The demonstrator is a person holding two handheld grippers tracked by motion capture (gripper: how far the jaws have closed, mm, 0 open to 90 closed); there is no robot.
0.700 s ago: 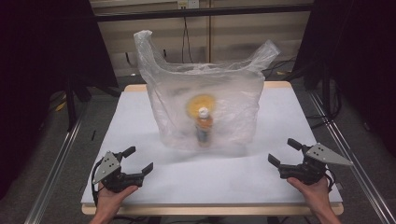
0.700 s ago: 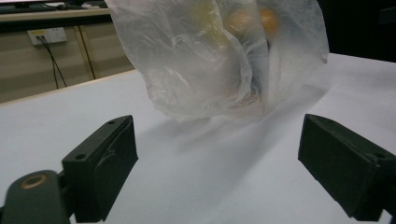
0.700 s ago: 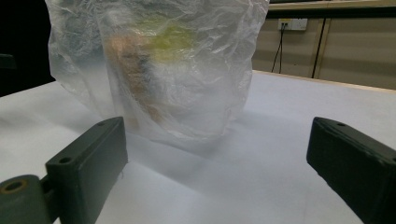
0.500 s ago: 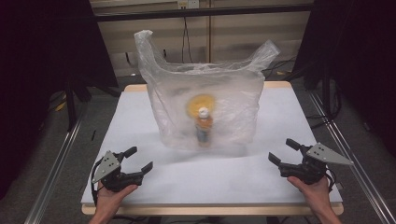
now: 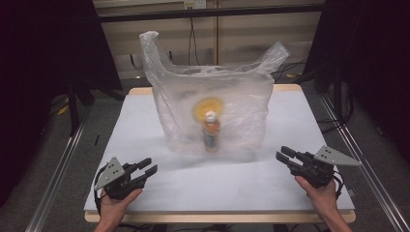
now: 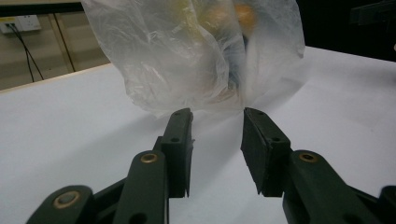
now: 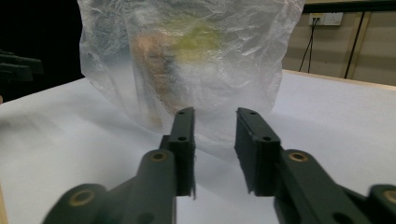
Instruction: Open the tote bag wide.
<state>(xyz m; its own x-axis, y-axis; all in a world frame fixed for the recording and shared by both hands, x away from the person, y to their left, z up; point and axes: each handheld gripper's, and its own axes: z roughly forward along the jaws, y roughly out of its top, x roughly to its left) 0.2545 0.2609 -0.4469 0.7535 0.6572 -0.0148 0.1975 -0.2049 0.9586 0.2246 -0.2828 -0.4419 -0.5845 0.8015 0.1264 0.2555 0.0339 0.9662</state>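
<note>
Plastic bag [image 5: 212, 113] is seen upright at frame centre on the table [image 5: 145, 121], a bottle [image 5: 211, 130] inside. Left tongs [image 5: 145, 167] at lower left and right tongs [image 5: 285, 154] at lower right are held spread, empty, both aimed inward, about equally near. Open tabletop is left on either side.

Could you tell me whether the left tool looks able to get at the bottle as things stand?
Probably not directly. The bottle stands inside the plastic bag, whose wall faces the open, empty left tool. The table between them is free, so it could reach the bag's side.
</note>
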